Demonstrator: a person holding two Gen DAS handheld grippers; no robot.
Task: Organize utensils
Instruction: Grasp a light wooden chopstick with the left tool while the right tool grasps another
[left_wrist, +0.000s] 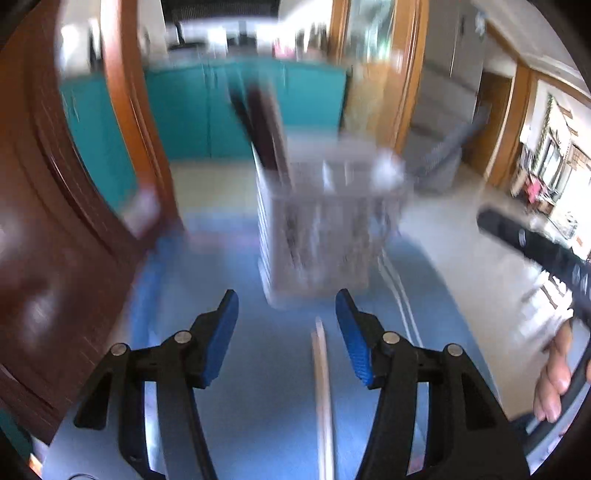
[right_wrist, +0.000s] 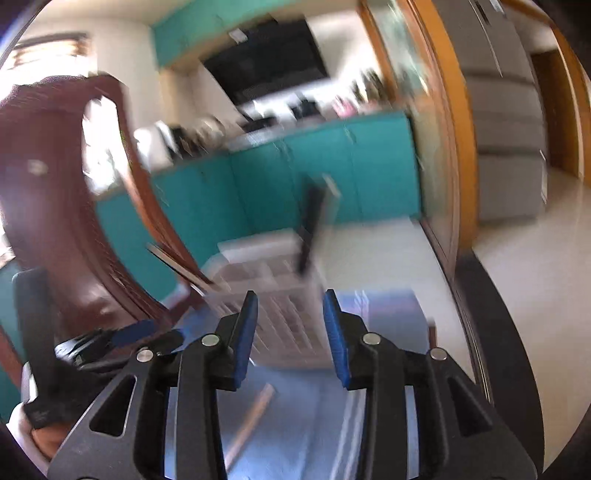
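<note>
Both views smeared by motion blur, so fine detail uncertain. Left gripper (left_wrist: 286, 325) with jaws moderately apart, nothing between the pads; right gripper (right_wrist: 290, 326) narrower but also parted and empty. White slotted utensil holder (left_wrist: 317, 225) upright on the blue mat (left_wrist: 236, 280), just beyond both sets of fingertips, already carrying dark-handled utensils (left_wrist: 258, 125) leaning to its far left. Pale wooden stick, likely a chopstick (left_wrist: 321, 373), flat on the mat in the near foreground, nearer the right pad of the left gripper than the left one; too blurred to name more surely.

Risks from here:

- Off-centre pickup of the chopstick: thin, lying flat, close to one pad. Probable slip or roll sideways on closing, or pads scraping the mat and dragging it.
- Tipping the holder: light, tall, top-heavy with the leaning handles. Likely nudge from either gripper on a fast approach, given the closeness of the fingertips.
- Clash between the two grippers: right one visible at the right edge of the left view, left one low at the left of the right view, both aimed at the same small area.
- Stick knocked off the near edge of the mat by a hasty grab.
</note>
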